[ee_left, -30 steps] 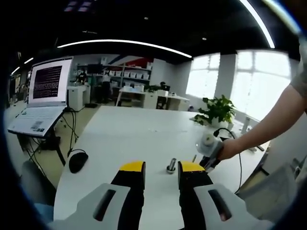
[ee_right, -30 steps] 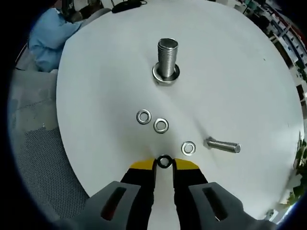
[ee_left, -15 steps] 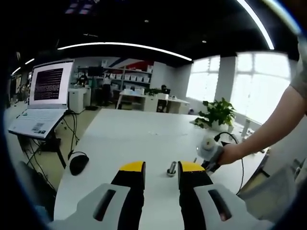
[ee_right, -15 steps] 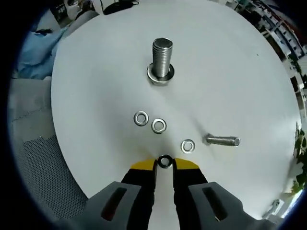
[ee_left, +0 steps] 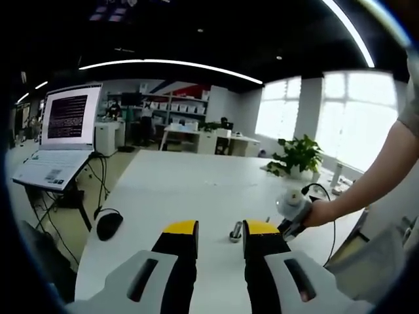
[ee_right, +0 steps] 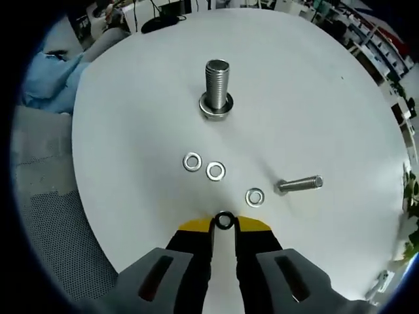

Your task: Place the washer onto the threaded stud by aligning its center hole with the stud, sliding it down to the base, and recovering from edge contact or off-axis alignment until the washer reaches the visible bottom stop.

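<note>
Above the bench [ee_right: 340,118], the right gripper [ee_right: 224,224], jaws pinching a washer [ee_right: 224,220], has risen farther from the upright stud [ee_right: 217,88], so alignment remains ahead; the left gripper [ee_left: 220,230] idles open.

Open laptop [ee_left: 55,140], black mouse [ee_left: 109,226], potted plant [ee_left: 298,156]

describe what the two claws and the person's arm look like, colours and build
Both the left claw and the right claw have two black fingers capped with yellow tips, mounted on pale grey moulded bodies with dark oblong slots. In the left gripper view, the right claw appears as a grey-white round-topped unit trailing a dark cable. The person's forearm is bare, with a grey short sleeve at the edge.
</note>
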`<state>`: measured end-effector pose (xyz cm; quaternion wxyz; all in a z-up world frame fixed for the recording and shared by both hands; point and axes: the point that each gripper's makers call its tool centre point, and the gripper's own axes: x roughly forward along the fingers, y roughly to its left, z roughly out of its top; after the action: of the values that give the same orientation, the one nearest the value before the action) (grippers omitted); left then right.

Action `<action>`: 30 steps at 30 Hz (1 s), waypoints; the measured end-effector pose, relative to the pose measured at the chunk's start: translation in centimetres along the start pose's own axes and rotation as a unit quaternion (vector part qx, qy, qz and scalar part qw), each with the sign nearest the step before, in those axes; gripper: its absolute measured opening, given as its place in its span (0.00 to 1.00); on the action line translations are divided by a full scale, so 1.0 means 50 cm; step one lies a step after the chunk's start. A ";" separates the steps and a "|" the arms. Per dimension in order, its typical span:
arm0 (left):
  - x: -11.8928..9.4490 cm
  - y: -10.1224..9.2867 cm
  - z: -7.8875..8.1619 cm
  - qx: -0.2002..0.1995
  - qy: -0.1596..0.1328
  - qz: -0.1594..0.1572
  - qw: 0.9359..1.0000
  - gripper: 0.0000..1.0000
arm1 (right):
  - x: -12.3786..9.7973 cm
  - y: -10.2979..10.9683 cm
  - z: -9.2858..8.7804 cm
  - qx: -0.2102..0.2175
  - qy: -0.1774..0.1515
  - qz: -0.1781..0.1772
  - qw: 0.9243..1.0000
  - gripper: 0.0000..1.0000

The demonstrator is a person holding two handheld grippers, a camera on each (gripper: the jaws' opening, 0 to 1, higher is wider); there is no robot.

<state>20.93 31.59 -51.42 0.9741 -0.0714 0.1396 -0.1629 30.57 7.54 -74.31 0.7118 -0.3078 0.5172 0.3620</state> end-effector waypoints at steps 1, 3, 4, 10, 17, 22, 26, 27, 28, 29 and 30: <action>0.000 0.000 0.000 0.000 0.000 0.000 1.000 0.25 | -0.003 -0.001 0.000 0.003 -0.004 0.001 1.000 0.14; 0.000 -0.001 0.000 -0.001 0.000 -0.001 1.000 0.25 | -0.010 -0.001 0.000 0.005 -0.008 0.002 1.000 0.14; 0.000 -0.001 0.000 -0.002 0.000 -0.001 1.000 0.25 | -0.011 -0.001 0.000 0.005 -0.009 0.002 1.000 0.14; 0.001 -0.004 0.002 -0.005 -0.002 -0.005 1.000 0.25 | -0.040 -0.004 0.011 0.018 -0.037 0.007 0.999 0.14; -0.002 -0.003 0.008 -0.008 -0.010 -0.007 1.000 0.25 | -0.072 0.001 0.020 0.014 -0.057 0.007 0.998 0.14; -0.005 -0.003 0.012 -0.008 -0.015 -0.006 1.000 0.25 | -0.100 0.001 0.037 0.008 -0.077 0.003 0.997 0.14; -0.007 -0.004 0.016 -0.007 -0.021 -0.006 1.000 0.25 | -0.123 -0.004 0.051 0.000 -0.095 -0.004 0.996 0.14; -0.007 -0.004 0.016 -0.008 -0.021 -0.006 1.000 0.25 | -0.127 -0.005 0.054 0.000 -0.098 -0.006 0.995 0.14; -0.008 -0.004 0.017 -0.009 -0.021 -0.006 1.000 0.25 | -0.132 -0.007 0.057 0.001 -0.102 -0.007 0.995 0.14; -0.008 -0.004 0.017 -0.009 -0.022 -0.006 1.000 0.25 | -0.136 -0.009 0.061 0.003 -0.106 -0.008 0.994 0.14; -0.008 -0.004 0.017 -0.008 -0.022 -0.006 1.000 0.25 | -0.139 -0.012 0.064 0.003 -0.110 -0.009 0.994 0.14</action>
<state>20.77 31.62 -50.48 0.9754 -0.0833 0.1192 -0.1659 31.28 8.45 -66.72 0.7687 -0.2688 0.4339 0.3855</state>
